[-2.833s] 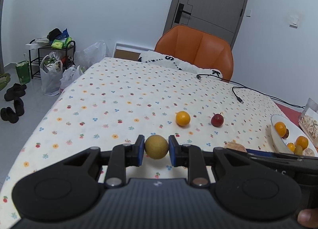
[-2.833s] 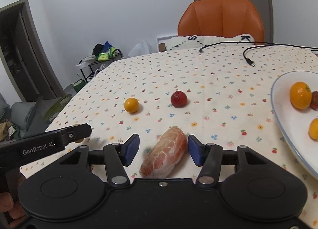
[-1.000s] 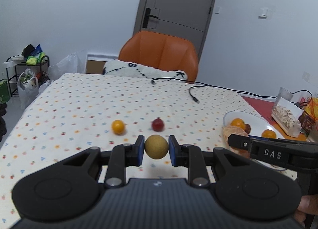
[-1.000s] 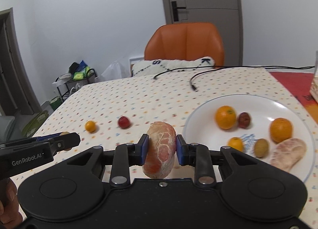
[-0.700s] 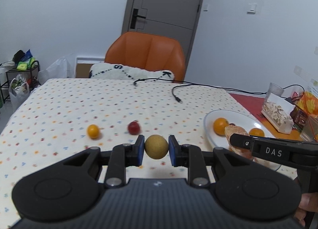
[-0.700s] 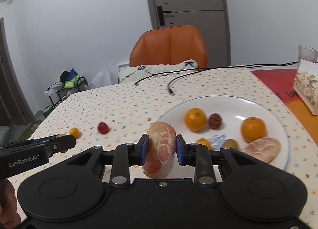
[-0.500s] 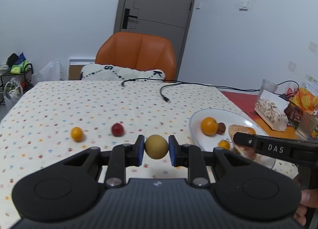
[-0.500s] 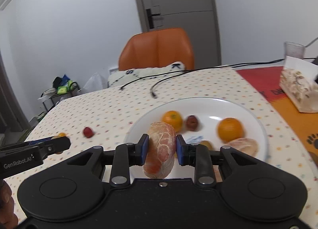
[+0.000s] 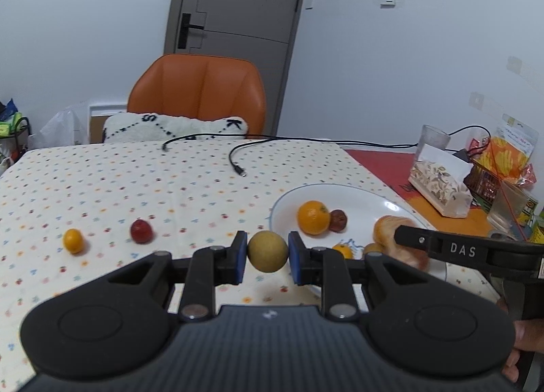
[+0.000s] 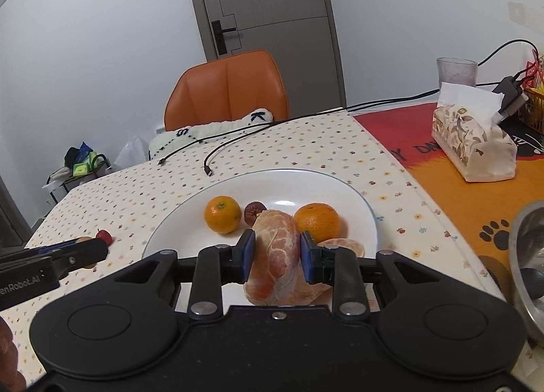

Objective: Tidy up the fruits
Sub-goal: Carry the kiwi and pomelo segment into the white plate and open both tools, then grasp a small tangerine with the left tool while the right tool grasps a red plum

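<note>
White "DAS" on right gripper (image 9: 404, 249), holding peeled citrus (image 10: 276, 256)

"DAS" on right tongs (image 9: 408, 239), "enRobot.AI" on left tongs (image 10: 85, 252)

Plate (image 10: 357, 198) crowded with oranges (image 10: 222, 214); left tablecloth (image 9: 102, 188) open.

The right gripper (image 10: 274, 257) clamps a peeled citrus piece (image 10: 275, 252) between its blue pads, held over the near part of a white plate (image 10: 353, 201). On the plate lie two oranges (image 10: 222, 214), a small dark fruit (image 10: 254, 212) between them, and another peeled segment (image 10: 341, 245).
</note>
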`<move>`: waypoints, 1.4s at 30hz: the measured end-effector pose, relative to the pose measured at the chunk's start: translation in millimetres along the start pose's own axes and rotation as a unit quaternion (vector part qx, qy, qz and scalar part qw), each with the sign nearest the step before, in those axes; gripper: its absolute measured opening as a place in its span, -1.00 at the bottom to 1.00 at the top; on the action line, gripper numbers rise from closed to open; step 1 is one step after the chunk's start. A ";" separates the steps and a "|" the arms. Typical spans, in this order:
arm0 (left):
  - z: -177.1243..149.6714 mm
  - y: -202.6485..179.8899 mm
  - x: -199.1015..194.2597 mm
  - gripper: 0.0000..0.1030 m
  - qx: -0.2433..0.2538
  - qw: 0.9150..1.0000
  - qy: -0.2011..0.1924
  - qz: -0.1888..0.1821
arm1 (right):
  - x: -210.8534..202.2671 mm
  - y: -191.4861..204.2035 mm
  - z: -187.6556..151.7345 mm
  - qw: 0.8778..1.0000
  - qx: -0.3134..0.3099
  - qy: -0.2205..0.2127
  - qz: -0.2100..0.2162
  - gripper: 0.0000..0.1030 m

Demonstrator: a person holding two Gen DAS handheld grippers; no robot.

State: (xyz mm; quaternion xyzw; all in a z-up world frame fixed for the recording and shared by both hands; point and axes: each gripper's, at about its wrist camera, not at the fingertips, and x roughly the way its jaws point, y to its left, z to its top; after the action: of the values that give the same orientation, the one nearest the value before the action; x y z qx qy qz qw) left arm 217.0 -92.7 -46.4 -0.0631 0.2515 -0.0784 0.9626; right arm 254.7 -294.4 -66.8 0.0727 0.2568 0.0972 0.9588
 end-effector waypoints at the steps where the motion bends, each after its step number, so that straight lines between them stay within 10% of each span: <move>1: 0.3 -1.6 2.1 -0.54 0.002 1.000 0.001 -0.002 | -1.8 1.6 0.8 1.000 0.000 -0.005 0.005 -0.57; 18: 3.0 -24.2 10.8 -0.45 0.022 0.999 0.014 -0.026 | -16.6 -7.5 -3.7 1.000 0.020 -0.015 0.011 -0.21; 35: -0.5 23.9 -32.3 0.47 0.004 0.999 -0.004 0.043 | -21.1 27.4 -10.3 0.999 0.009 -0.016 0.047 0.15; 42: -3.0 50.3 -48.7 0.55 -0.013 0.997 -0.009 0.074 | -19.3 47.8 -12.0 0.998 -0.001 -0.014 0.069 0.32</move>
State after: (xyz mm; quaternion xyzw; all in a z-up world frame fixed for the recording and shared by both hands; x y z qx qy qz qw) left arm 179.6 -34.8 -34.0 -0.0575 0.2482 -0.0036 0.9670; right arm 225.1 -251.3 -58.8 0.0903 0.2373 0.1619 0.9536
